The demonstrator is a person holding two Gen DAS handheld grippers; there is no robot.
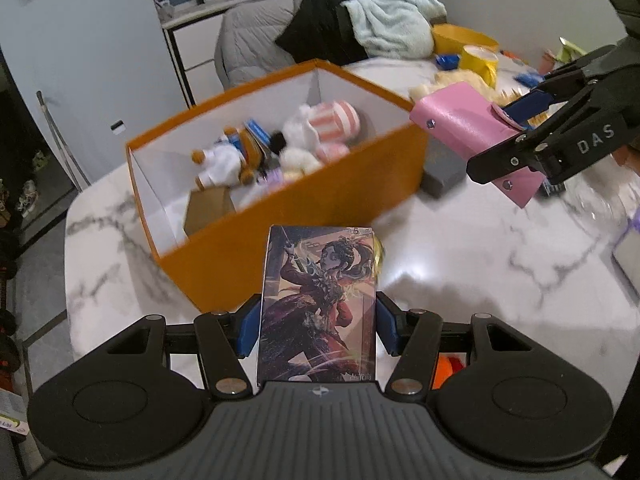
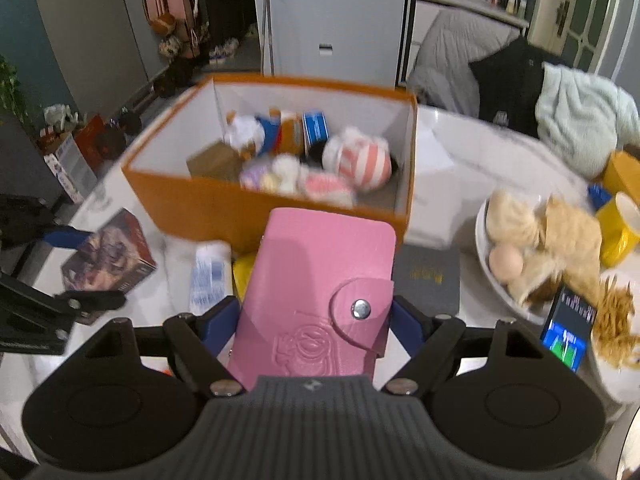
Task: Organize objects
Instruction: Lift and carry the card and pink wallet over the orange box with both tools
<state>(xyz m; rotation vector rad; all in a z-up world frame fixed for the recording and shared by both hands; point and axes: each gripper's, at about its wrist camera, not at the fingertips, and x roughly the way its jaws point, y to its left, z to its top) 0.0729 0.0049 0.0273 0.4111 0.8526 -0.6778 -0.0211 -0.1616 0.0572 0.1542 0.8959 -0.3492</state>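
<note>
An open orange box (image 1: 304, 216) (image 2: 224, 204) stands on the marble table, holding plush toys (image 1: 320, 136) (image 2: 356, 160) and small packs. My left gripper (image 1: 318, 332) is shut on an illustrated card box (image 1: 318, 304), held above the table just in front of the orange box; it also shows in the right wrist view (image 2: 108, 256). My right gripper (image 2: 316, 320) is shut on a pink snap wallet (image 2: 316, 292), held near the box's front right corner. The wallet (image 1: 464, 124) and right gripper (image 1: 532, 120) appear at the right of the left wrist view.
A grey booklet (image 2: 428, 276), a white packet (image 2: 208, 272) and a yellow item (image 2: 244, 272) lie under the wallet. A white bowl (image 2: 492, 276) of food, a phone (image 2: 568, 332), yellow cups (image 2: 620, 228) and clothes (image 1: 392, 20) crowd the right side.
</note>
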